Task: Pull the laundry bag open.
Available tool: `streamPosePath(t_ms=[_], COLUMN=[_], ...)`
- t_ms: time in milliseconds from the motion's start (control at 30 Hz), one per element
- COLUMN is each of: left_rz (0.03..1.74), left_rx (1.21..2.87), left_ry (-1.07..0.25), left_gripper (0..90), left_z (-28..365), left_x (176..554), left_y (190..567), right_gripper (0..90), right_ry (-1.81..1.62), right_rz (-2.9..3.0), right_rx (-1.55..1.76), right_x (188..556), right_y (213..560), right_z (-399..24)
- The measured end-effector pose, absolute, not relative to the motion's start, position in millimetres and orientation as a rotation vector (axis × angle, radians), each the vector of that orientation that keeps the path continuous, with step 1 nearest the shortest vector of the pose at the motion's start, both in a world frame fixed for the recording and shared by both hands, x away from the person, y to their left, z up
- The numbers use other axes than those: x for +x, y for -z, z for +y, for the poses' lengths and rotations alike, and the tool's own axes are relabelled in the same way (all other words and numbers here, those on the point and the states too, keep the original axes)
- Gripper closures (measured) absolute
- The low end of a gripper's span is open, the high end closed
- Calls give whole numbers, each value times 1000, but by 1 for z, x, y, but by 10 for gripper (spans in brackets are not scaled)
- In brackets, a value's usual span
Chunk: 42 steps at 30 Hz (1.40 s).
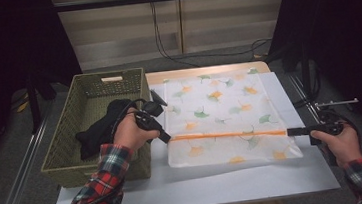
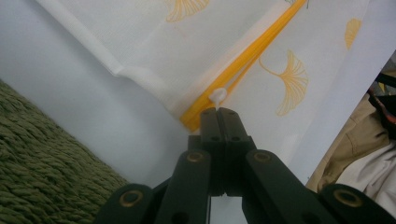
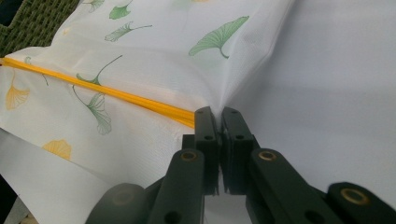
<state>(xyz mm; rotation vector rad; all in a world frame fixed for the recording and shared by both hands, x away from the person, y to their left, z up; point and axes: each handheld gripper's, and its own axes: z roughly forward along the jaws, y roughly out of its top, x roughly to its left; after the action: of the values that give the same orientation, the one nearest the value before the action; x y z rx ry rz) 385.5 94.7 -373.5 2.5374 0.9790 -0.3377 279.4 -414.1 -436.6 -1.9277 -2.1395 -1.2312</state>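
High view: a white table (image 1: 202,185) on a grey floor, dark curtains at 9 and 3 o'clock. The leaf-print pouch (image 1: 220,113) lies mid-table, a woven basket (image 1: 67,143) at 9 o'clock.

Left gripper view: the left gripper (image 2: 218,112) is clamped on the white zip slider (image 2: 218,96).

Right gripper view: the right gripper (image 3: 219,114) pinches the pouch's edge beside the orange zipper (image 3: 102,89)

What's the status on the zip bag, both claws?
Left claw shut on zipper pull. Right claw shut on bag edge at the far zipper end. Nothing in the way; basket sits beside.
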Motion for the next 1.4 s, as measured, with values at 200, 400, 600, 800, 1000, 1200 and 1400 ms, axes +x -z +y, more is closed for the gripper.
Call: streamPosePath(t_ms=[200, 400, 600, 800, 1000, 1200, 1400], left_rz=[980, 982, 989, 991, 989, 987, 977], left_rx=[2535, 2541, 2544, 2549, 2543, 2531, 2521], left_ry=[333, 324, 322, 326, 325, 332, 351], left_gripper=[900, 900, 900, 900, 900, 900, 900], left_z=[97, 97, 98, 100, 104, 103, 101], left_x=[385, 386, 386, 386, 385, 384, 383], left_y=[372, 371, 369, 369, 370, 370, 372], right_gripper=[873, 873, 873, 873, 873, 873, 870], right_ry=[1229, 1218, 1213, 1214, 1207, 1197, 1204], right_rz=[-2131, -2145, -2156, -2150, -2165, -2168, -2170], right_rx=[-1933, -1940, -1942, -1942, -1950, -1949, -1926], right_x=[279, 279, 280, 280, 280, 280, 280], right_y=[436, 436, 437, 437, 438, 437, 438], right_z=[-414, -415, -416, -416, -416, -415, -415])
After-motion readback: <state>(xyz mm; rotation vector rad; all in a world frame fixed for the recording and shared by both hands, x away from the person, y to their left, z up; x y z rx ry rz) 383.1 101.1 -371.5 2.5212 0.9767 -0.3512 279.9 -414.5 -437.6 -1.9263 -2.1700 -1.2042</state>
